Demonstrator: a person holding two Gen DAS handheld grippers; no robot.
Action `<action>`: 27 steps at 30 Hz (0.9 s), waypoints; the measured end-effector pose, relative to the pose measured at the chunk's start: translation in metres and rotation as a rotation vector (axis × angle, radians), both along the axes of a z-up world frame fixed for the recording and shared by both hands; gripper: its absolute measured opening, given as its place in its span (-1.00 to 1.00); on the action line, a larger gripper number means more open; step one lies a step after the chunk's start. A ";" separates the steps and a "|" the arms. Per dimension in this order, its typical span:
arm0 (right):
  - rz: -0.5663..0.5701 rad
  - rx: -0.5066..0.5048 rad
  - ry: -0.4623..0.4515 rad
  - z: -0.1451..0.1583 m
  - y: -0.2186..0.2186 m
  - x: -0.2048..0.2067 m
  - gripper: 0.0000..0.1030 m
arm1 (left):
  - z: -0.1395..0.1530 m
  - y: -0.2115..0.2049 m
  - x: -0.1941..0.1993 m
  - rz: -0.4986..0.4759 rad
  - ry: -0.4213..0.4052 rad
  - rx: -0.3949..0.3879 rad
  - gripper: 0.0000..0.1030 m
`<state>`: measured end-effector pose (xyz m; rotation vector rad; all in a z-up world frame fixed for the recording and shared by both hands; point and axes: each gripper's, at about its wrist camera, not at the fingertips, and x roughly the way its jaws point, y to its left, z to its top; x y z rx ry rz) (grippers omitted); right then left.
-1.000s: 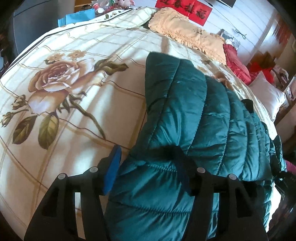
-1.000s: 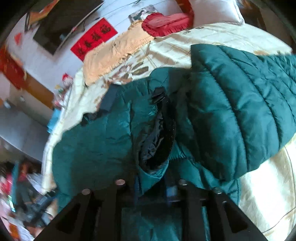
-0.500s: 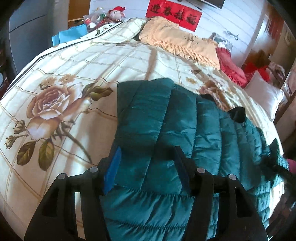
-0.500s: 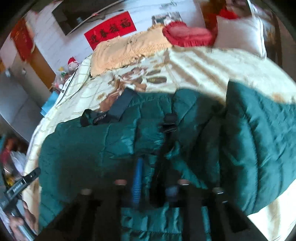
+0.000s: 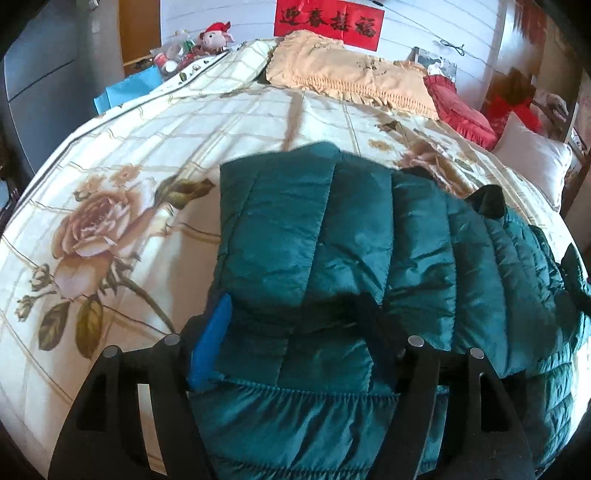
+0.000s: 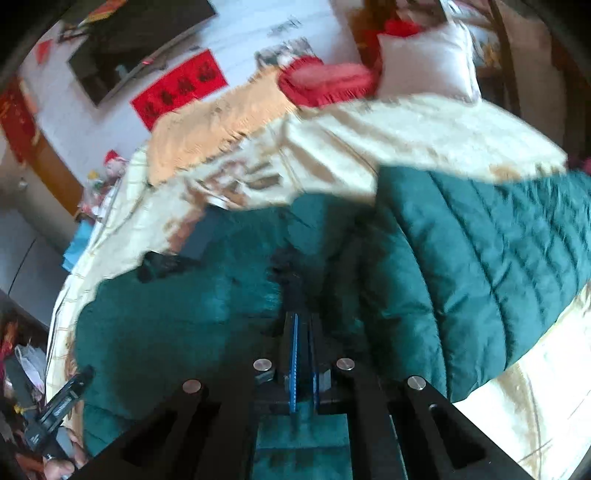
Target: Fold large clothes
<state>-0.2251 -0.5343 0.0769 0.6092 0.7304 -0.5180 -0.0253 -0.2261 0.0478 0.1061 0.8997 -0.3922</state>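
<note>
A dark green quilted puffer jacket (image 5: pixel 332 236) lies on a cream bedspread (image 5: pixel 147 155) printed with roses. One part is folded over the rest. My left gripper (image 5: pixel 293 306) straddles the near end of that fold. Its jaws are opening, its blue pad (image 5: pixel 212 343) sits beside the jacket's left edge, and the puffy fabric still fills the gap. In the right wrist view the jacket (image 6: pixel 461 258) spreads across the bed (image 6: pixel 424 129). My right gripper (image 6: pixel 301 321) is shut on the jacket's dark inner edge, with the cloth drawn up toward its tips.
At the head of the bed lie a beige fringed blanket (image 5: pixel 351 81), a red cushion (image 5: pixel 458 107) and a white pillow (image 5: pixel 532 162). A plush toy (image 5: pixel 216 33) and a blue bag (image 5: pixel 129 88) stand past the far left corner. The other gripper's handle (image 6: pixel 62 402) shows at the lower left.
The folded part of the jacket has sunk flat onto the bed and my left jaws have widened. My right jaws have shut on the jacket's inner edge and risen a little.
</note>
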 end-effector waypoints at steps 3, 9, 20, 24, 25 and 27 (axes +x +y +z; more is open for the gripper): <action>0.064 -0.038 -0.042 0.023 0.022 0.015 -0.59 | 0.014 0.000 -0.004 -0.010 -0.047 -0.019 0.36; 0.207 -0.117 -0.057 0.036 0.077 0.059 0.49 | 0.024 -0.016 0.007 -0.032 -0.075 -0.011 0.36; 0.338 -0.206 0.139 -0.028 0.111 0.144 0.20 | -0.017 -0.043 0.022 -0.057 -0.039 0.030 0.59; 0.274 -0.204 0.160 -0.042 0.090 0.144 0.21 | -0.022 -0.049 0.023 -0.083 -0.039 0.035 0.78; 0.265 -0.204 0.164 -0.042 0.087 0.142 0.21 | -0.023 -0.051 0.023 -0.088 -0.042 0.039 0.80; 0.263 -0.198 0.173 -0.039 0.085 0.138 0.20 | -0.024 -0.050 0.022 -0.094 -0.042 0.032 0.83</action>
